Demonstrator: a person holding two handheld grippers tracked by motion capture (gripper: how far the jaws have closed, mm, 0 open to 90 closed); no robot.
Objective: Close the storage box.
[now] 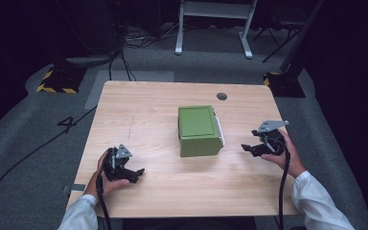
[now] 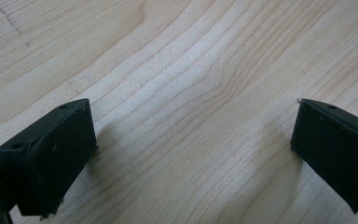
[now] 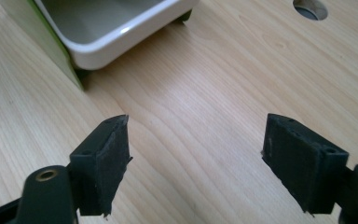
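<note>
Two tongs: your right tongs (image 1: 250,147) and your left tongs (image 1: 136,173) both stand wide, with nothing between the jaws.
Box position: green box (image 1: 199,130) sits mid-tabletop, its white inner tray (image 3: 116,35) showing on the side facing the right tongs.
Bearing: box lies at 9 o'clock from the right tongs, at 2 o'clock from the left.
Nearer hand: judged the right.
Long axis: runs 12 to 6.
Surface: pale wood tabletop (image 1: 139,120), cable hole (image 1: 222,96) at 12.
Room: dark, grey floor.

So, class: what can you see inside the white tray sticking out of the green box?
The white tray shows a bare pale floor; the green box covers its remainder, so anything deeper stays hidden.
</note>
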